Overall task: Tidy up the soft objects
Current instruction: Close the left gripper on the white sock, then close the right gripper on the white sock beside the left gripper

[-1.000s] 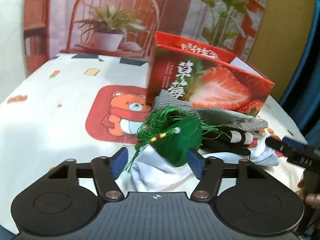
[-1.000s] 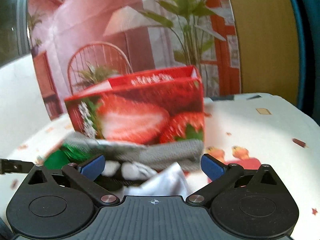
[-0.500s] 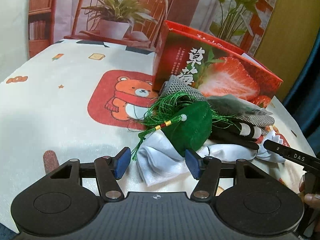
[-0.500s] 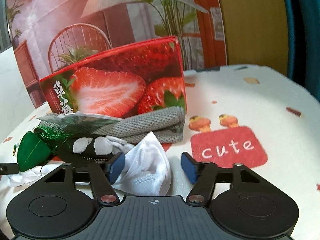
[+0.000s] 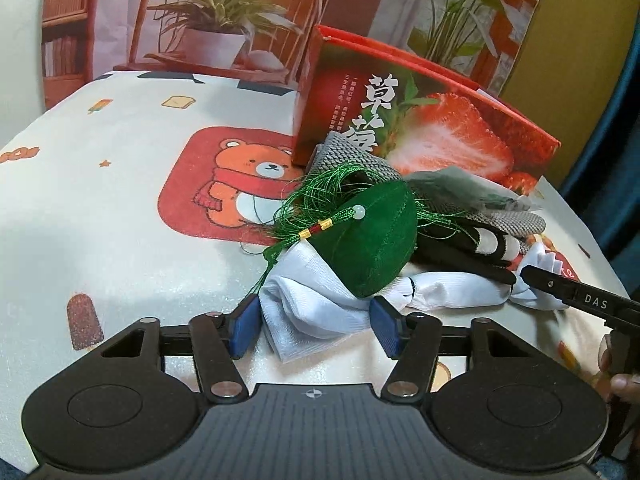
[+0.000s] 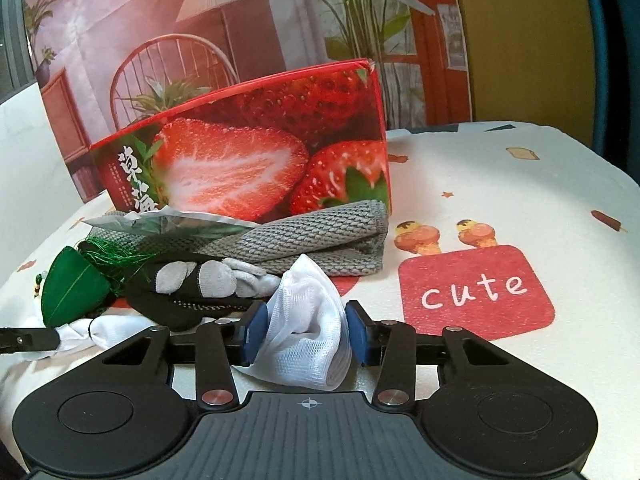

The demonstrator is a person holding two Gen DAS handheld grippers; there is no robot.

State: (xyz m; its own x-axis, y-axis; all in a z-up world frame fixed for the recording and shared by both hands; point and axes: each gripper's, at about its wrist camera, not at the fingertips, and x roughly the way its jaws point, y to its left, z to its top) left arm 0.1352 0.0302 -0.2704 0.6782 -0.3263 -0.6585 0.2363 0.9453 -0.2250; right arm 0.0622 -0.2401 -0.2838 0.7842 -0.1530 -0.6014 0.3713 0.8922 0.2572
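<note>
Looking along the left hand-held gripper (image 5: pixel 314 326), its blue pads stand apart on either side of one end of a white cloth (image 5: pixel 320 304) lying on the tabletop (image 5: pixel 100 208); the pads bracket the fabric but are not pressed into it, so this gripper is open. A green pouch (image 5: pixel 372 240) with tassels rests on top of the cloth, and behind it lie a black-and-white glove (image 5: pixel 472 248), a grey knit (image 5: pixel 516 220) and a strawberry box (image 5: pixel 432 128). The tip of the other tool enters from the right, at the cloth's far end.

Seen from the right wrist, the right hand-held gripper (image 6: pixel 306 332) is closed on the cloth's bunched other end, the mesh fabric squeezed between both pads. The glove and pouch sit to the left, the knit against the box behind.

Judging by this, the step in hand is taking the cloth by both ends. Next, the left gripper would need to close on its end, then both lift evenly; the pouch lying on top may slide off or snag by its tassels.
</note>
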